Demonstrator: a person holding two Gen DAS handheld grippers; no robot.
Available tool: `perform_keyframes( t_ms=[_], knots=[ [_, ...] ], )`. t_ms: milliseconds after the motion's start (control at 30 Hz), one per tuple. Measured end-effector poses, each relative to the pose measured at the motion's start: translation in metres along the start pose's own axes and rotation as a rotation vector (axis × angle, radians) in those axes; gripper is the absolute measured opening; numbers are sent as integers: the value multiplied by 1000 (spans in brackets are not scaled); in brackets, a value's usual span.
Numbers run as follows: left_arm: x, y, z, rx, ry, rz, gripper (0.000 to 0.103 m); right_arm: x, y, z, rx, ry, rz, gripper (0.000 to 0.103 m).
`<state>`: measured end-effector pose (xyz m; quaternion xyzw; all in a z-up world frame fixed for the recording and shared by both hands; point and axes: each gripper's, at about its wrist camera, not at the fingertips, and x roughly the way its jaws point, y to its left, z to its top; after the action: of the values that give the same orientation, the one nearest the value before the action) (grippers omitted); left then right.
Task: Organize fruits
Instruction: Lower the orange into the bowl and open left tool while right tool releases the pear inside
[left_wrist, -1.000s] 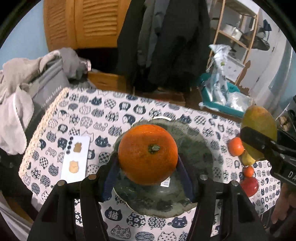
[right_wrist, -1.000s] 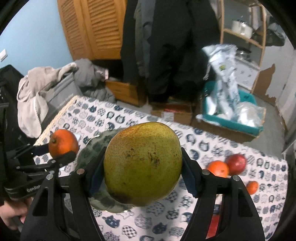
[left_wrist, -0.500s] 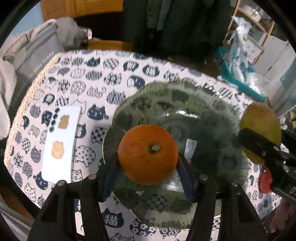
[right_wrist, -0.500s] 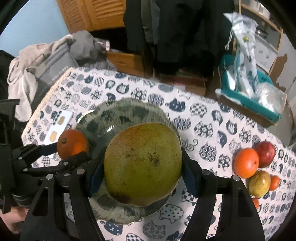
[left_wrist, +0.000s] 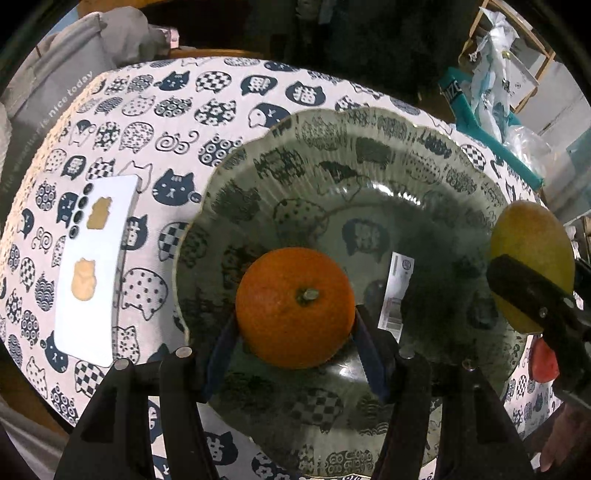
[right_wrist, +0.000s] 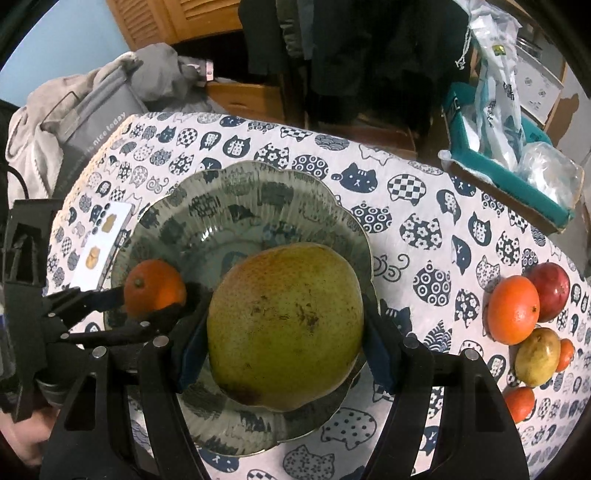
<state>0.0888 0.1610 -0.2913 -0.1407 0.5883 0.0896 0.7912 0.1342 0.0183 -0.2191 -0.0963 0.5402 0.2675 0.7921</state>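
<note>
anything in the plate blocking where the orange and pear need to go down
Nothing solid. The plate holds no fruit; only a flat label lies in it, beside the orange. The pear hangs over bare plate.

The grey bag (right_wrist: 92, 125), beyond the left gripper (right_wrist: 155, 306), reads "nice today"; the plate's sticker (left_wrist: 397, 291) is unreadable.

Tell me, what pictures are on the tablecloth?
Dark blue cat faces on white tablecloth, clearest from the right wrist.
</note>
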Motion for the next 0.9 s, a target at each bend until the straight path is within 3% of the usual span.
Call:
perform_keyframes(
  t_ms=[367, 433, 533, 633, 900],
  knots=[
    [3, -7, 5, 8, 2, 11, 68, 1, -2, 1, 17, 3, 9, 72],
    [-4, -4, 4, -1, -12, 9, 68, 2, -3, 2, 19, 6, 15, 72],
    [-18, 5, 1, -24, -24, -7, 78, 5, -4, 4, 27, 13, 17, 73],
    [-34, 14, -3, -41, -39, -24, 78, 11, -2, 5, 24, 30, 16, 73],
    [-69, 29, -16, -37, -99, 20, 78, 32, 21, 2, -42, 90, -3, 72]
  ],
)
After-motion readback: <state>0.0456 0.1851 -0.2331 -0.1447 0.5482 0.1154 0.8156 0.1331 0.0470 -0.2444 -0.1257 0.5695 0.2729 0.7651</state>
